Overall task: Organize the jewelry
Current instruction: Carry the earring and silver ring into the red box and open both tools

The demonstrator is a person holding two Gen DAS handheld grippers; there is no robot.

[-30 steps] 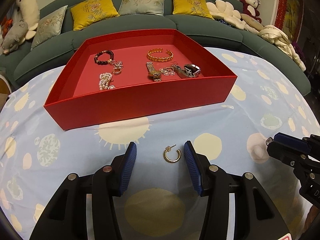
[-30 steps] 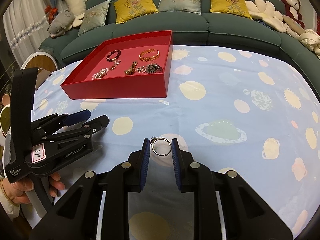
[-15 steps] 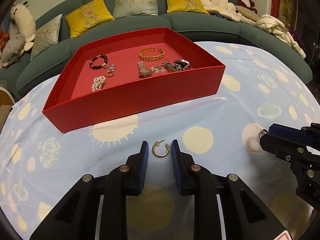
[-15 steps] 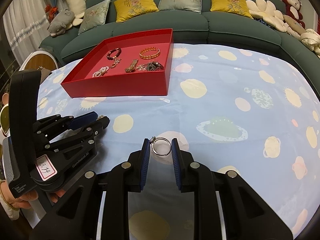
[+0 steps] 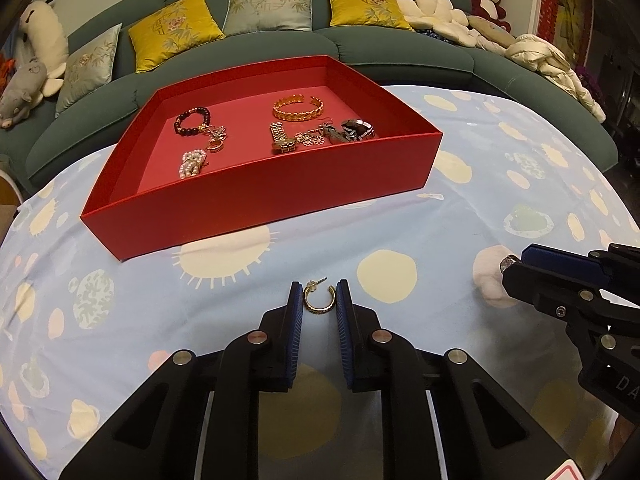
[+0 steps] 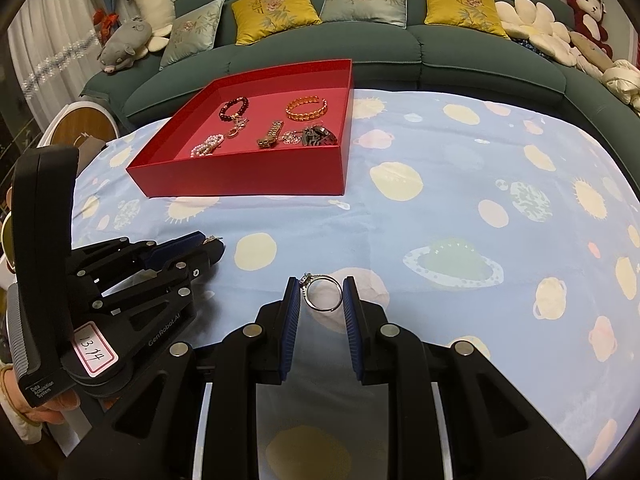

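Gold hoop earring (image 5: 319,298) sits pinched on the desk (image 5: 460,208) as the left gripper (image 5: 319,308) jaws finish closing onto it. Only the right wrist view shows the silver ring (image 6: 323,293), clamped in the right gripper (image 6: 322,300). One red tray (image 5: 256,196), one gold bangle (image 5: 298,109), four sofa cushions.

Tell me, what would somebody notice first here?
The big red tray on the sun-and-planet tablecloth, with bracelets inside. In front of it, the left gripper has just closed around a gold hoop earring, and the right gripper pinches a silver ring.
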